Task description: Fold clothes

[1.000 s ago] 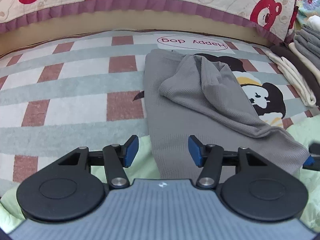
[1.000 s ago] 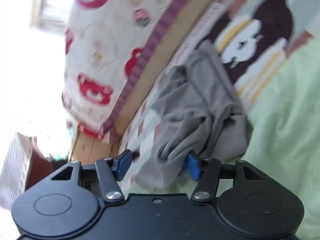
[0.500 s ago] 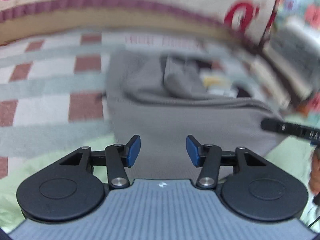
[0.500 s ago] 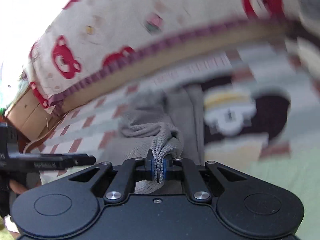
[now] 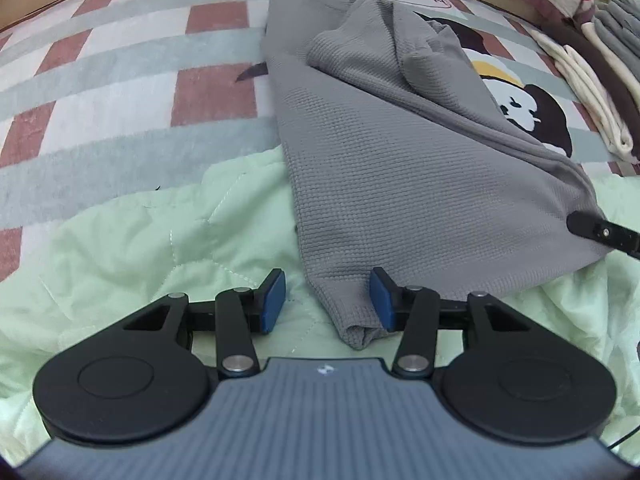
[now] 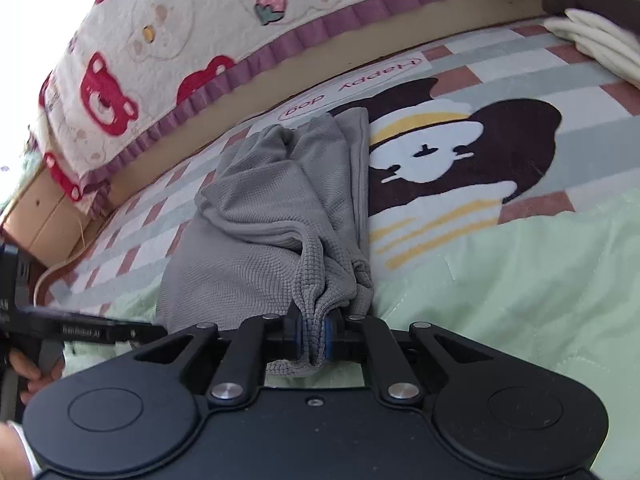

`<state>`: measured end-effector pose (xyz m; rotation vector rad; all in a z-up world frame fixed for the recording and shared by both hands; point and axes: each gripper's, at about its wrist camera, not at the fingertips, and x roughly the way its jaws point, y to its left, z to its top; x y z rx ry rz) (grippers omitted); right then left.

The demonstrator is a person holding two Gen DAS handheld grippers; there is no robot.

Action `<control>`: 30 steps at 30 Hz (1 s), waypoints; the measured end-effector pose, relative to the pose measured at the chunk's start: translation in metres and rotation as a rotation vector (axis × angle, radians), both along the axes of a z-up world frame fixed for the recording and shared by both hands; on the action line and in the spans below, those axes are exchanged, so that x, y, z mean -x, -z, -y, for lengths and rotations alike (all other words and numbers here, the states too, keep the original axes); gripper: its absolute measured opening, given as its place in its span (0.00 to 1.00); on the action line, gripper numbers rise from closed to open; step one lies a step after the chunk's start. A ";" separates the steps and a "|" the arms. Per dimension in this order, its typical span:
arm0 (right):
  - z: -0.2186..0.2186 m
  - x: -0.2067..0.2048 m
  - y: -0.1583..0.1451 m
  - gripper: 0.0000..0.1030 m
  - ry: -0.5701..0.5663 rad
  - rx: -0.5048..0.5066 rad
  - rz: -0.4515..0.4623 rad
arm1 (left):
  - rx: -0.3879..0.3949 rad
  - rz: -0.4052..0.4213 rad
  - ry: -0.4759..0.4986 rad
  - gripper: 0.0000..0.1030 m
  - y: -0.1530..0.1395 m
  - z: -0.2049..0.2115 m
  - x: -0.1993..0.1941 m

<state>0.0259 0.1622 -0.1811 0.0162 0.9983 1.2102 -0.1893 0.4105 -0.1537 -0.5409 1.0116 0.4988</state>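
A grey waffle-knit garment point(image 5: 392, 148) lies lengthwise on the bed, its far part bunched into folds. My left gripper point(image 5: 327, 301) is open, blue pads wide apart, with the garment's near left corner lying between them untouched. My right gripper point(image 6: 312, 338) is shut on a gathered edge of the grey garment point(image 6: 276, 216) at its near right corner. Part of the right gripper point(image 5: 600, 234) shows at the right edge of the left wrist view.
A pale green quilt point(image 5: 132, 240) covers the near bed, over a checked blanket with a dog picture point(image 6: 460, 152). A bear-print pillow point(image 6: 168, 40) runs along the back. Folded clothes are stacked at far right point(image 5: 592, 68). A hand point(image 6: 24, 372) holds the left tool.
My right gripper went from open to shut on the garment's edge. My left gripper moved down and closer to the near left corner, still open.
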 end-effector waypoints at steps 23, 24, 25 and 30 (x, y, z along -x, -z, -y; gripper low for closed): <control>-0.073 0.060 -0.082 0.35 -0.364 0.080 0.762 | -0.128 0.080 -0.051 0.47 -0.040 -0.017 0.016; -0.086 0.065 -0.076 0.35 -0.415 0.098 0.812 | -0.130 0.085 -0.053 0.47 -0.040 -0.018 0.016; -0.098 0.069 -0.072 0.35 -0.460 0.112 0.843 | -0.131 0.090 -0.055 0.47 -0.041 -0.019 0.016; -0.155 0.063 -0.052 0.47 -0.587 0.159 0.807 | -0.139 0.118 -0.067 0.47 -0.043 -0.024 0.015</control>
